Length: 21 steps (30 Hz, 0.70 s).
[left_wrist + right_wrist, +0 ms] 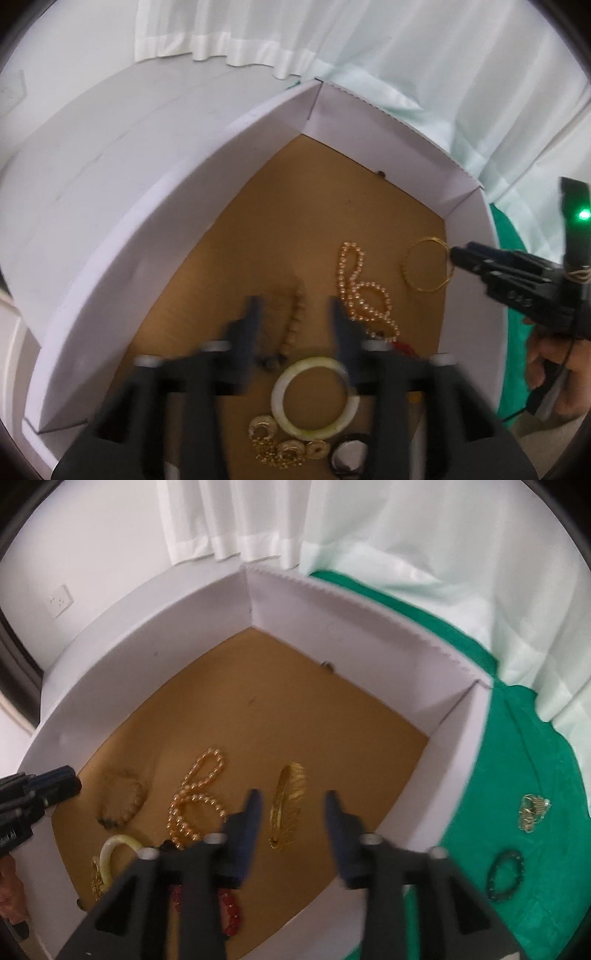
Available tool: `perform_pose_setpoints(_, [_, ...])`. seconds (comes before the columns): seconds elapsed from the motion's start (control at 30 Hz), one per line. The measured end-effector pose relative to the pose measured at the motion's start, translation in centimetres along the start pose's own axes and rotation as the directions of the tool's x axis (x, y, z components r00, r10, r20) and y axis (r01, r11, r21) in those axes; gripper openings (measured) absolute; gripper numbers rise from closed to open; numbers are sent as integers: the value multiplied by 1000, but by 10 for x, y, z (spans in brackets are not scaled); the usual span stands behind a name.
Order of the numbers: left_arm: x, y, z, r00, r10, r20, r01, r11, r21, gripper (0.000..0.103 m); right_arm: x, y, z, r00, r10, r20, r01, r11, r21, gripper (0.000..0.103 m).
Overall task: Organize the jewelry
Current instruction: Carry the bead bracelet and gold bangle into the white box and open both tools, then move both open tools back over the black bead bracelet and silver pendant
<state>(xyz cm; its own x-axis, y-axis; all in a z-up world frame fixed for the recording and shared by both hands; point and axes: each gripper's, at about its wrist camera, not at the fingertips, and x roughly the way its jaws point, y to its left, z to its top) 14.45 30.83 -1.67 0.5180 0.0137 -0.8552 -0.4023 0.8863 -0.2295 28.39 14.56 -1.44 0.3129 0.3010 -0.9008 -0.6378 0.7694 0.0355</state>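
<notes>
Left gripper (295,314) fills the near foreground of its own view, fingers spread, nothing between them, hovering over the box floor above the jade-white bangle (316,397). Right gripper (293,808) likewise spread and empty in its own view, hanging over the near right part of the box; seen from the left wrist view it comes in from the right, tips just beside the thin gold bangle (428,264), though whether they touch cannot be told. White-walled box (369,635) with brown cardboard floor holds most of the jewelry and sits on a green cloth (517,775) over the worktop. White curtain (221,517) and pale sheet behind. Inside the box: pearl-coloured bead strand (364,295) looped near the middle, brown bead bracelet (122,799) to its left, blurred. Gold bangle stack (288,801) lies tilted just ahead of the right gripper's left finger. Red beads (231,908) partly hidden under that gripper. Gold ring cluster (284,443) and a small dark ring (349,454) lie near the white bangle, at the near edge. Outside the box, on the green cloth: a dark bead bracelet (506,875) and a small pale gold piece (532,812), well apart from the box contents.
</notes>
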Motion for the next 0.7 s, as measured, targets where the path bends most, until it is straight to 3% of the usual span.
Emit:
perform_pose_setpoints(0.03, [-4, -1, -1, 1000, 9, 19, -9, 1000, 0, 68, -8, -1, -1, 1000, -11, 21, 11, 1000, 6, 40])
perform_pose_setpoints(0.13, [-17, -5, -7, 998, 14, 58, -15, 1000, 9, 69, -32, -3, -9, 996, -21, 82, 19, 1000, 17, 47])
perform_pose_setpoints(0.37, [-63, -37, -27, 990, -3, 140, -4, 998, 55, 78, -96, -19, -56, 977, 3, 212, -20, 997, 76, 51])
perform_pose_setpoints(0.43, [-78, -50, -36, 985, -23, 171, 9, 997, 79, 83, -112, -26, -79, 974, -4, 228, -19, 995, 99, 59])
perform_pose_setpoints(0.7, [-131, -131, -74, 954, -173, 245, 117, 967, 226, 95, -147, -64, -166, 971, -103, 216, 58, 977, 206, 59])
